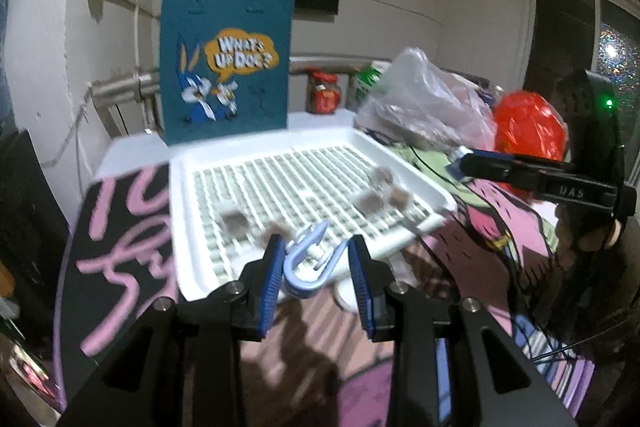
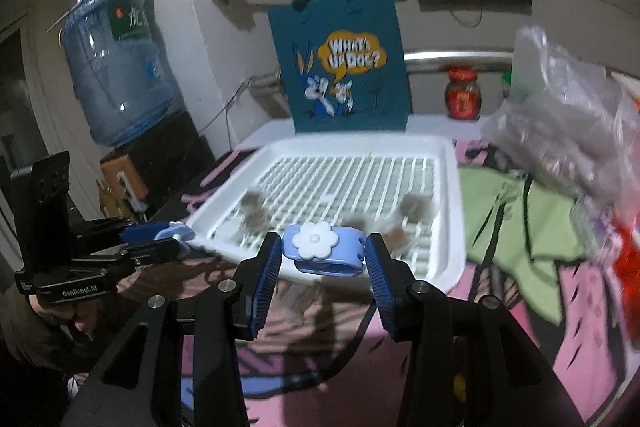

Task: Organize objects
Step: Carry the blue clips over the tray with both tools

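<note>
My left gripper (image 1: pixel 316 250) is shut on a light blue U-shaped clip (image 1: pixel 306 273), just above the near rim of a white slotted tray (image 1: pixel 181 227). My right gripper (image 2: pixel 324 247) is shut on a blue clip with a white flower (image 2: pixel 314 239), in front of the tray's near edge (image 2: pixel 456 187). Several small brown-grey blurred pieces (image 1: pixel 236 223) (image 2: pixel 414 205) lie on the tray's grid. In the left wrist view the right gripper (image 1: pixel 464 163) reaches in from the right. The right wrist view shows the left gripper (image 2: pixel 160 241) at the left with its clip.
A teal "What's Up Doc?" tote bag (image 1: pixel 228 67) (image 2: pixel 344 67) stands behind the tray. To the right lie a clear plastic bag (image 1: pixel 424 99) (image 2: pixel 568 131) and a red bag (image 1: pixel 528 123). A red-lidded jar (image 2: pixel 463 95) stands at the back, a water bottle (image 2: pixel 116 67) to the left.
</note>
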